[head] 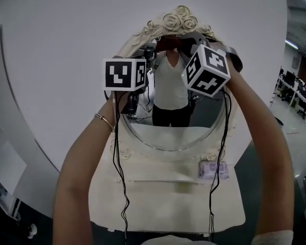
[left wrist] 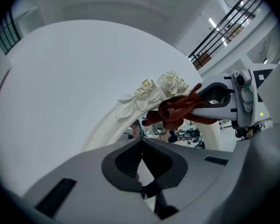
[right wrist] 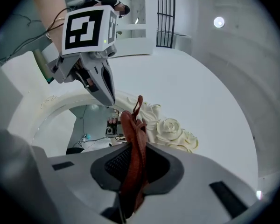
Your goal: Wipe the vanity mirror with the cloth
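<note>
The oval vanity mirror (head: 173,131) has a cream frame with carved roses (head: 179,20) at its top. A rust-red cloth (right wrist: 133,157) is pinched in my right gripper (right wrist: 133,146), which is shut on it. The cloth (left wrist: 177,108) is held at the top of the glass, just below the roses (left wrist: 165,83). My left gripper (left wrist: 141,143) is shut with nothing between its pads, beside the mirror's upper left rim. In the head view both marker cubes, left (head: 125,74) and right (head: 206,69), hide the jaws. The mirror reflects a person's torso.
The mirror stands on a cream vanity table (head: 163,203) against a white curved wall. A small pale purple packet (head: 214,170) lies on the table at the right. Black cables (head: 123,188) hang from both grippers over the tabletop. Office desks (head: 296,91) are far right.
</note>
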